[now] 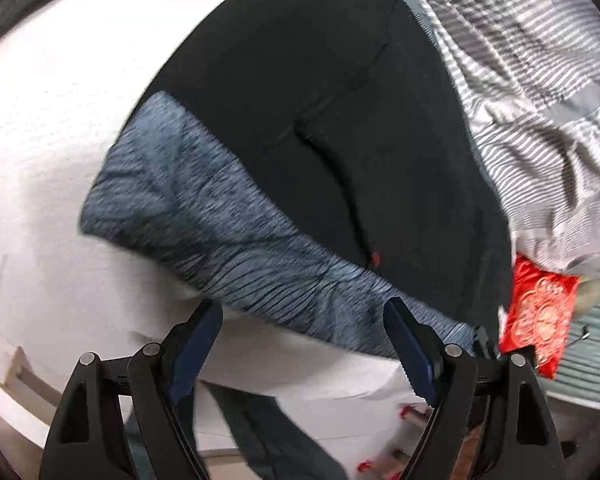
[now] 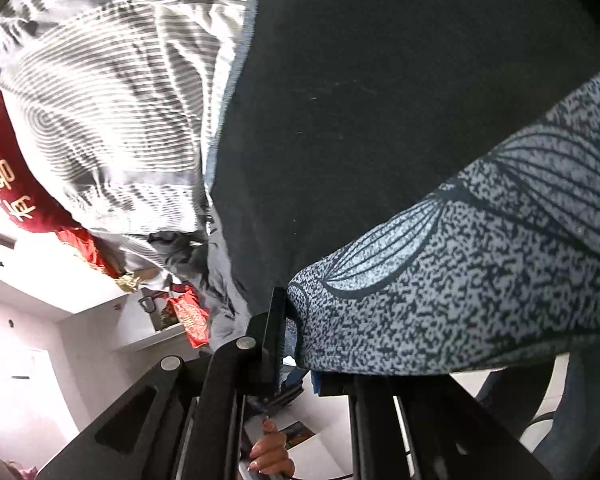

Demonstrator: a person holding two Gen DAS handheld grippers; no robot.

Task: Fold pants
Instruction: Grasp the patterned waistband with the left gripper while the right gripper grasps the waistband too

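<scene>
matt black cloth pants (image 1: 300, 92) | speckled grey-blue knit waistband (image 2: 480, 272) | striped grey-white cloth bedding (image 1: 532, 92) | matt black plastic gripper (image 1: 304, 344)

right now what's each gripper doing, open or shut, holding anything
Left gripper: open, holding nothing, hovering at the pants' patterned waistband.
Right gripper: shut on the patterned waistband of the pants.

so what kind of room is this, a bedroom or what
Probably a bedroom at home: the pants lie on a white bed sheet beside a rumpled striped duvet, with a red embroidered cushion nearby.
</scene>
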